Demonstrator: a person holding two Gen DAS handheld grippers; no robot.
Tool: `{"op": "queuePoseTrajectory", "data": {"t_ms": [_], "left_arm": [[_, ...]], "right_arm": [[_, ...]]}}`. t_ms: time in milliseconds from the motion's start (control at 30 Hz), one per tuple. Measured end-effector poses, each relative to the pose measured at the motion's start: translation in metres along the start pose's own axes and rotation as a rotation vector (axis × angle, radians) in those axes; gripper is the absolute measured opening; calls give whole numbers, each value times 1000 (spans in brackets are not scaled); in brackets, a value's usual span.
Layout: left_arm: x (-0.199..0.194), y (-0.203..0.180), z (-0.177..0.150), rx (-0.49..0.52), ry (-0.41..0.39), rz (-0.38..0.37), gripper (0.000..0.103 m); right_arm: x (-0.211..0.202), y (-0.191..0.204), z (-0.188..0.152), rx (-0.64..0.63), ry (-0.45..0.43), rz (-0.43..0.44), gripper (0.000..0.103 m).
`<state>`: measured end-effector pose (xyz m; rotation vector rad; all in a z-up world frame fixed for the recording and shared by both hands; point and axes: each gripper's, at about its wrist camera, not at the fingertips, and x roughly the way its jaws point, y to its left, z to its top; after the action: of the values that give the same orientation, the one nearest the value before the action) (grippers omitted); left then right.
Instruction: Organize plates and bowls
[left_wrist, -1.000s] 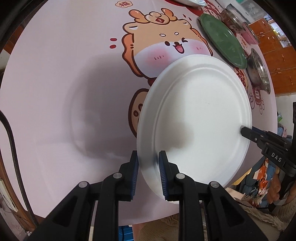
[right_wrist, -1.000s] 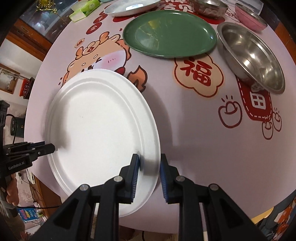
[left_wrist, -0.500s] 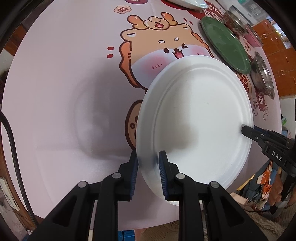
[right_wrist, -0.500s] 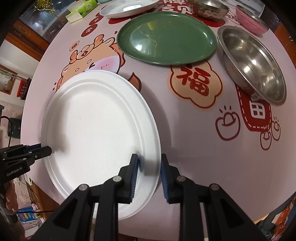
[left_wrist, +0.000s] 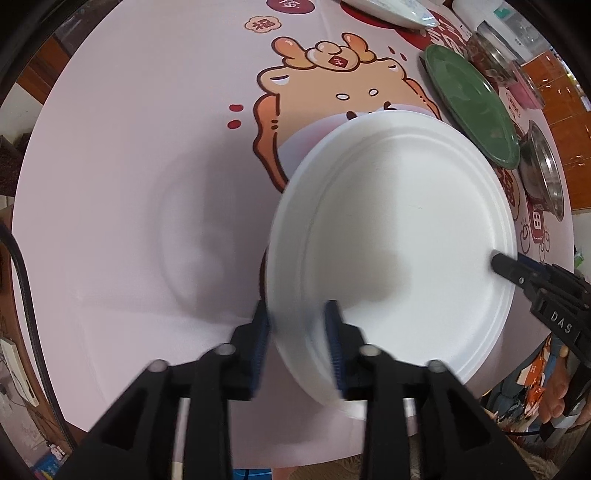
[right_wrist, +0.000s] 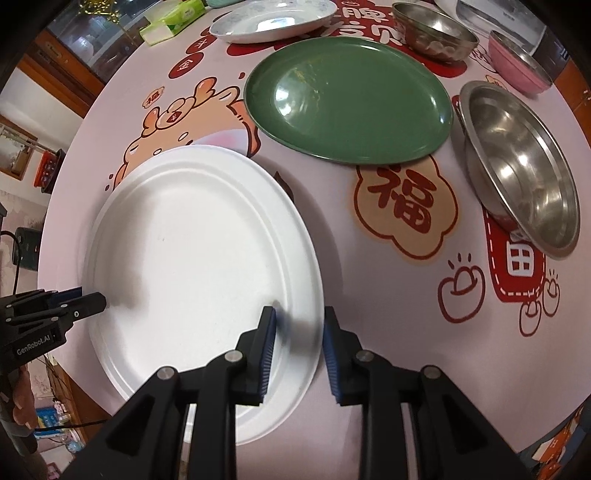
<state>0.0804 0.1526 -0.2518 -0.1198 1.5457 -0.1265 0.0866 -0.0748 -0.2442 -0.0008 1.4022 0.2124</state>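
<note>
The round white foam plate (right_wrist: 199, 254) hangs above the pink tabletop (right_wrist: 369, 295), both grippers' fingers clamped on opposite rims, the green oval plate (right_wrist: 347, 99) lying toward one o'clock of the right gripper (right_wrist: 298, 325), left gripper (left_wrist: 297, 325) opposite.

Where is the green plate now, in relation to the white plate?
In the right wrist view the green plate lies flat on the table beyond the white plate, to its upper right, with the large steel bowl just to its right.
</note>
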Motion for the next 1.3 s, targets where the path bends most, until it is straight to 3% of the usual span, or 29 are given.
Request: {"op": "queuePoseTrajectory", "data": {"t_ms": [100,300,700,1033,1300], "left_arm": [[-6,-6,1,17,-43,40,57],[-25,-13,2,14,-120,68,67],[-61,-30,-24,-17,-281,151,67],[-107,-54,-43,-30,-436,165,67],[-155,-75,-49,-49,-536,140,67]], "right_arm": [[1,2,-3,-29,-11,-32,36],[-7,2,-14,-69,-48,-22,40],[-43,-21,-43,-68,-116,29,40],[-69,-31,-56,-111,-170,51,40],[-120,-36,-55,-130,-289,70,40]]}}
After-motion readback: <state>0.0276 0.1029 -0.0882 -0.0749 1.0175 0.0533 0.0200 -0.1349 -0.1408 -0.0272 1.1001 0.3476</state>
